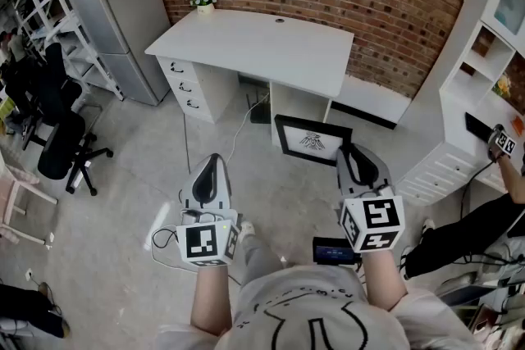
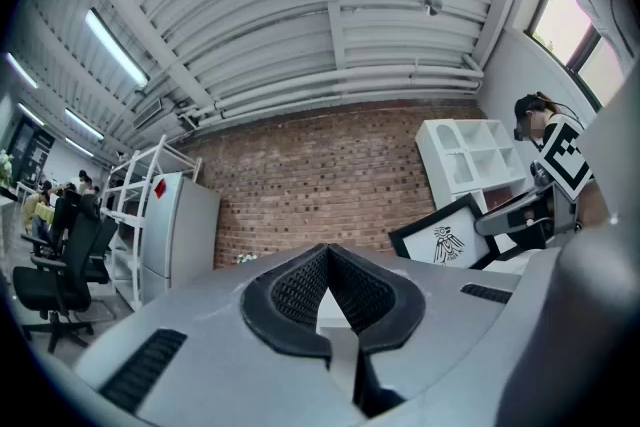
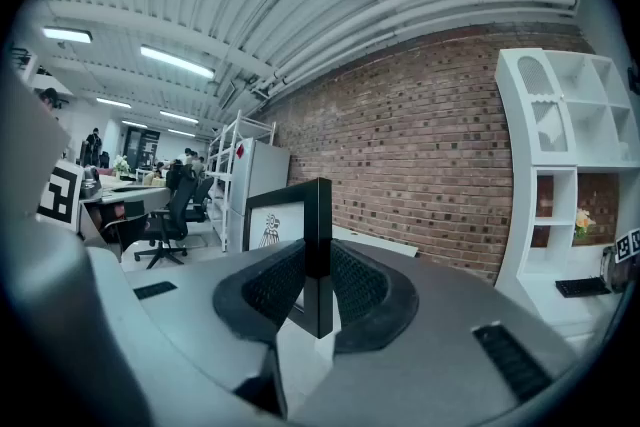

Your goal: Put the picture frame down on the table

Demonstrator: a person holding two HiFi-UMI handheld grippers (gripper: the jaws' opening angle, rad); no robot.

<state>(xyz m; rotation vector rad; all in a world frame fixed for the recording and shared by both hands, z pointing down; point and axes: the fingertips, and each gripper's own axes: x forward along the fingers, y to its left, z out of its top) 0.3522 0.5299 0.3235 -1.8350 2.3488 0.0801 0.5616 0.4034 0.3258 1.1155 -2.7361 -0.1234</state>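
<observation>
— Where is the picture frame (image 1: 312,141)?
— In the air before the white desk (image 1: 271,45), its right edge pinched by the right gripper (image 1: 348,153) (upright, print facing us).
— And the left gripper (image 1: 214,163)?
— Jaws together, empty.

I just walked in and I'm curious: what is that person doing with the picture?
A person stands in front of a white desk with a gripper in each hand. The right gripper has its fingers clamped on the edge of a black picture frame and holds it in front of the desk, not on it yet. The left gripper holds nothing, and its fingers are together. A small pot of flowers sits at the desk's far corner.
</observation>
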